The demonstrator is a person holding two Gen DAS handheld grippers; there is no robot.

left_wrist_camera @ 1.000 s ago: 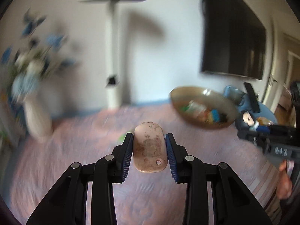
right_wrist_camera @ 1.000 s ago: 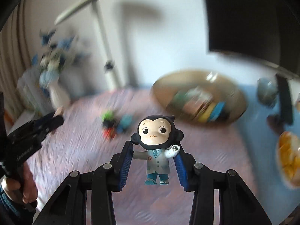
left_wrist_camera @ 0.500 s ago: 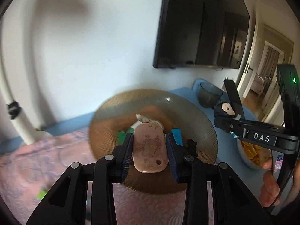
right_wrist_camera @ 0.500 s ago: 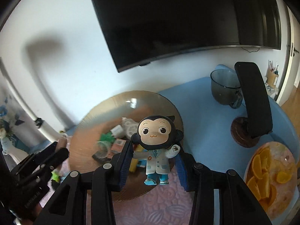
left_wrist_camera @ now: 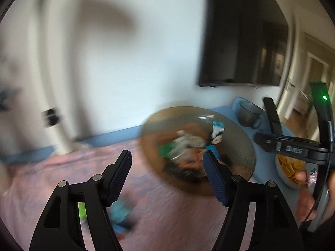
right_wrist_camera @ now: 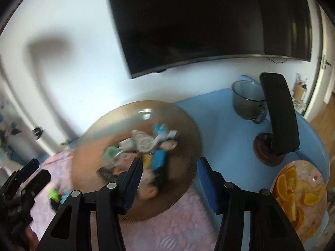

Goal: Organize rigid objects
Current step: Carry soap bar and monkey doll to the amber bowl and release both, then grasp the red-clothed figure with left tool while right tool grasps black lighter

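Beyond both tongs [left_wrist_camera: 167, 164] [right_wrist_camera: 169, 170], toy-filled bowl [right_wrist_camera: 188, 125]; jaws just opened, wide, empty.

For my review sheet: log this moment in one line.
left gripper: just opened, empty | right gripper: just opened, empty | bowl: toys inside

Mounted behind each pair of fingers [left_wrist_camera: 123, 167], angled down and close over the table [right_wrist_camera: 219, 129]; shared by both: the brown bowl [right_wrist_camera: 184, 125], dark mug [left_wrist_camera: 247, 113].

Black TV [right_wrist_camera: 209, 21] on wall, 12 o'clock. Grey glass mug [right_wrist_camera: 248, 100] at 2 o'clock, beside black phone stand [right_wrist_camera: 276, 115]. Orange-slice plate [right_wrist_camera: 297, 190] at 4 o'clock.
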